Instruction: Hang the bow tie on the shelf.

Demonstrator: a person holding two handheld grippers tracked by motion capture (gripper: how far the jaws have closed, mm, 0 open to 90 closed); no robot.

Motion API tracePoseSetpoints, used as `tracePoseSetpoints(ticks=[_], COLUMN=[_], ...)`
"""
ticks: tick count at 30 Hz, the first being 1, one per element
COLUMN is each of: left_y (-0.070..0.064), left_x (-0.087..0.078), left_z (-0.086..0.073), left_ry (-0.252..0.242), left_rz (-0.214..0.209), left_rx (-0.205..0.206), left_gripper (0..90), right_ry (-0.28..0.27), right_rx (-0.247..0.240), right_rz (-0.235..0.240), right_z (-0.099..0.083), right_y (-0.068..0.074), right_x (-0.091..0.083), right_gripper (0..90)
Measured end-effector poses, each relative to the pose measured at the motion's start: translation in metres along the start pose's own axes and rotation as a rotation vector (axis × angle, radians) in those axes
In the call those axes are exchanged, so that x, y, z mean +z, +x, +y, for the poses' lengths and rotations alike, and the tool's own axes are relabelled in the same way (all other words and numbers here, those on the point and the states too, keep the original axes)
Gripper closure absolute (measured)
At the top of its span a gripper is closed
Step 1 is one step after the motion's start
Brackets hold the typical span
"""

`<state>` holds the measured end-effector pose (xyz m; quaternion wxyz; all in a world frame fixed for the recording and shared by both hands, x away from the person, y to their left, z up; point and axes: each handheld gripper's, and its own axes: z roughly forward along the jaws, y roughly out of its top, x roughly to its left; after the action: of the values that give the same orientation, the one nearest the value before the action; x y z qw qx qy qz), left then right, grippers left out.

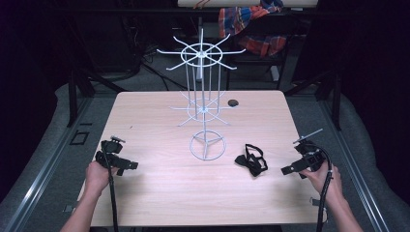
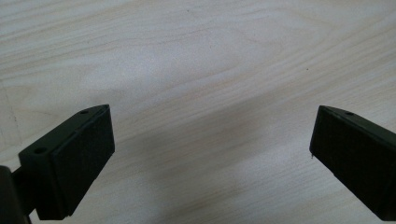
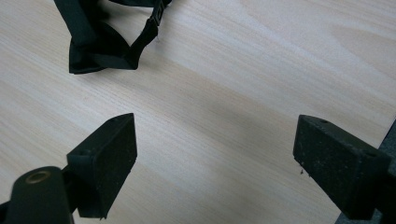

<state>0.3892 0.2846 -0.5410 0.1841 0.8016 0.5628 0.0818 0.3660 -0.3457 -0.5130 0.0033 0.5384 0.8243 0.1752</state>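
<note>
Hovering low over the table (image 1: 159, 193), both tongs (image 1: 129, 166) (image 1: 288, 169) wide open, right ones apparently angled toward the bow tie (image 1: 252, 160).

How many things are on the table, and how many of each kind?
Black bow tie: 1
White wire display rack: 1
Small dark round spot, too small to tell: 1
Grippers held just over the table: 2, left gripper and right gripper
Total: 5

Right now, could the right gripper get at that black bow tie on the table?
Probably yes. The right gripper is open and points toward the bow tie, with bare table between them. The wire rack stands off to the side.
</note>
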Motion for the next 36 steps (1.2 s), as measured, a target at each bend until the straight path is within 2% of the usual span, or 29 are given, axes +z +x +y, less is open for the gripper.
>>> tracePoseSetpoints(ticks=[2, 4, 6, 9, 11, 12, 14, 17, 19, 20, 25, 26, 29, 30, 33, 34, 36], left_y=[0.0, -0.001, -0.001, -0.001, -0.001, 0.0, 0.0, -0.001, -0.002, -0.002, -0.002, -0.002, -0.002, -0.002, -0.002, -0.002, -0.002], left_x=[0.0, 0.0, 0.0, 0.0, 0.0, 0.0, 0.0, 0.0, 0.0, 0.0, 0.001, 0.0, 0.0, 0.0, 0.0, 0.001, 0.001], left_z=[0.0, 0.001, 0.001, 0.001, 0.0, 0.0, 0.0, 0.0, 0.0, 0.0, -0.001, -0.001, -0.001, -0.001, -0.001, -0.001, -0.001], left_ry=[0.002, 0.0, 0.001, 0.0, 0.0, -0.002, -0.003, 0.0, 0.0, 0.003, 0.005, 0.005, 0.006, 0.005, 0.004, 0.006, 0.006], left_rz=[0.0, 0.001, -0.001, 0.0, 0.001, 0.002, 0.004, 0.004, 0.003, 0.003, 0.005, 0.006, 0.006, 0.007, 0.008, 0.007, 0.006], left_rx=[0.0, 0.003, 0.004, 0.005, 0.003, -0.002, -0.003, 0.0, 0.001, 0.002, 0.0, 0.0, 0.001, 0.001, -0.001, -0.001, -0.002], left_gripper=[0.0, 0.0, 0.0, 0.0, 0.0, 0.0, 0.0, 0.0, 0.0, 0.0, 0.0, 0.0, 0.0, 0.0, 0.0, 0.0, 0.0], right_ry=[0.001, -0.023, -0.036, -0.038, -0.052, -0.057, -0.052, -0.079, -0.101, -0.108, -0.113, -0.113, -0.107, -0.103, -0.116, -0.096, -0.094], right_rx=[-0.006, -0.002, 0.0, -0.006, 0.004, 0.003, -0.006, -0.01, 0.005, -0.006, -0.013, -0.036, -0.05, -0.068, -0.065, -0.082, -0.09], right_rz=[-0.009, -0.006, 0.021, 0.013, 0.039, 0.012, 0.023, 0.055, 0.046, 0.065, 0.056, 0.056, 0.047, 0.037, 0.038, 0.035, 0.027], right_z=[0.0, 0.0, 0.001, 0.003, 0.006, 0.008, 0.01, 0.018, 0.02, 0.025, 0.031, 0.035, 0.04, 0.045, 0.049, 0.054, 0.057], right_y=[0.001, 0.002, 0.004, 0.004, 0.004, 0.005, 0.005, 0.008, 0.01, 0.01, 0.014, 0.016, 0.019, 0.021, 0.024, 0.026, 0.027], right_x=[0.0, -0.001, -0.001, -0.001, 0.001, 0.002, 0.002, 0.005, 0.006, 0.006, 0.009, 0.01, 0.012, 0.014, 0.017, 0.018, 0.02], right_gripper=[13.4, 13.1, 11.6, 9.1, 7.4, 7.4, 7.5, 8.4, 8.4, 8.4, 9.4, 10.9, 11.0, 11.1, 11.3, 11.2, 11.0])
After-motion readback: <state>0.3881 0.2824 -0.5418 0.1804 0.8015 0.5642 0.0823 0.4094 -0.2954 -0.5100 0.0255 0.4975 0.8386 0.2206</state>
